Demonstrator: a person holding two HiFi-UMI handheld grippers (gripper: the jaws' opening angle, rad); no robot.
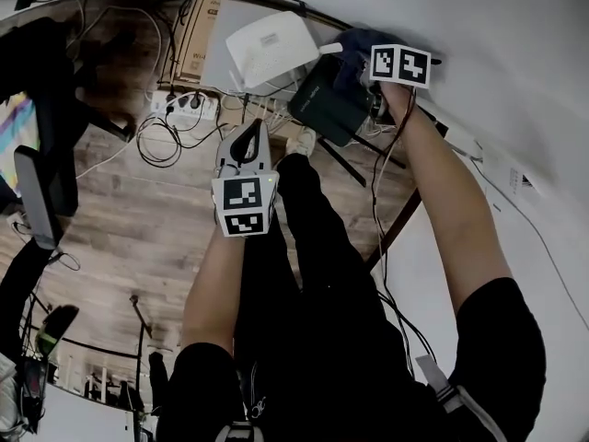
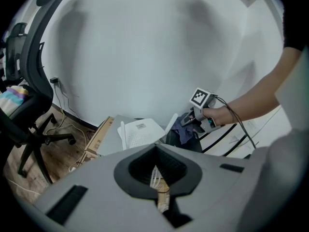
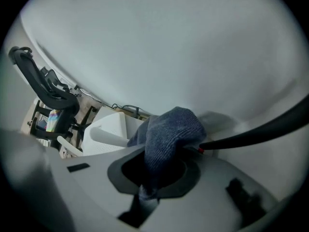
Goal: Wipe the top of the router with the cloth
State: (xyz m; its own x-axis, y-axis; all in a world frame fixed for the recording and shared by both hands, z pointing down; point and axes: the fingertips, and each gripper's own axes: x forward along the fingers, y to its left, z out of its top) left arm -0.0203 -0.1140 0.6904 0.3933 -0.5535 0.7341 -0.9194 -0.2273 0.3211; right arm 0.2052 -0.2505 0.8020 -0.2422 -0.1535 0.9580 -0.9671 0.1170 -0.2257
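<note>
My right hand-held gripper [image 1: 361,70] is clamped on the cloth [image 3: 169,129] just beside the white router [image 1: 271,46] at top centre, my left hand-held gripper [image 1: 247,144] is closed and empty, and I judge the wiping is all still to do.

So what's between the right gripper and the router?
The blue cloth, clamped in the right gripper, bunches out toward the white router, with one antenna just beyond it. The head view and right gripper view both show this.

The router [image 1: 273,46], upper centre, is white. The cloth [image 3: 166,129] is a ribbed dusky blue. The left gripper [image 1: 247,138] is pale grey, its cube marked with black-and-white squares. The floor [image 1: 156,219] is brown wood-grain.
</note>
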